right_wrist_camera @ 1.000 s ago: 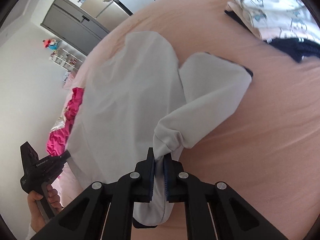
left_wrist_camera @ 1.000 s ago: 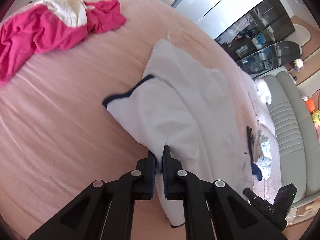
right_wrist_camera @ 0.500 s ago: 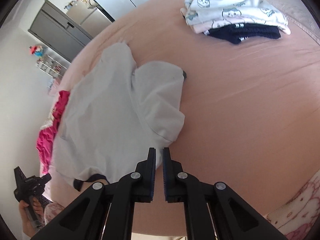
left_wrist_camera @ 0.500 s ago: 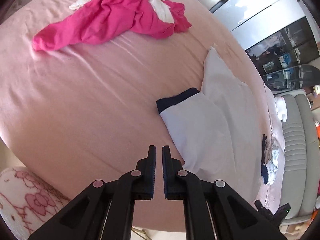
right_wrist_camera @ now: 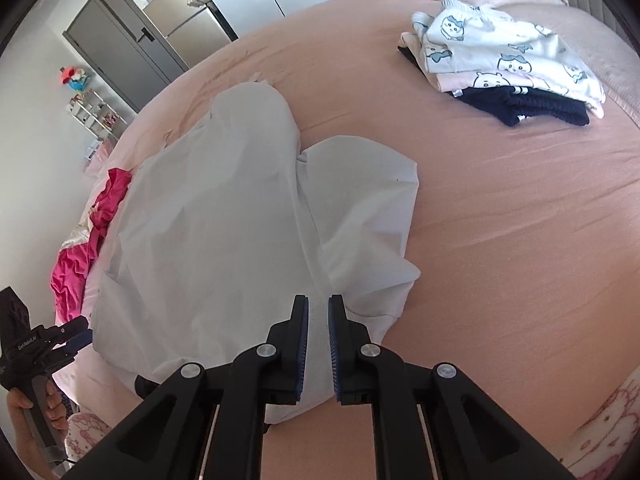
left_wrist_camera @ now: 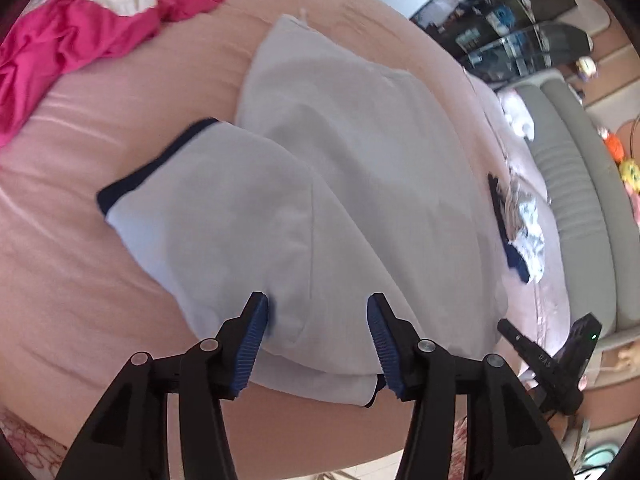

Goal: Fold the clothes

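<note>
Two grippers poised over the white T-shirt (right_wrist_camera: 224,232), which lies mid-bed (right_wrist_camera: 500,220) with both sleeves folded in.
Left gripper (left_wrist_camera: 318,332) now gapes wide where it was nearly shut; right gripper (right_wrist_camera: 318,334) stays slightly parted; both hold nothing. A shallow pinch could catch one layer and undo the sleeve folds.

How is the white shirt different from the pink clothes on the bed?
The white shirt is pale with a dark navy edge on its sleeve; the pink clothes are bright pink, with a cream piece lying among them. The white shirt lies spread out, sleeves folded in; the pink clothes sit crumpled in a heap. The white shirt is right by the left gripper; the pink clothes lie farther off. Both rest on the pink bed sheet.
</note>
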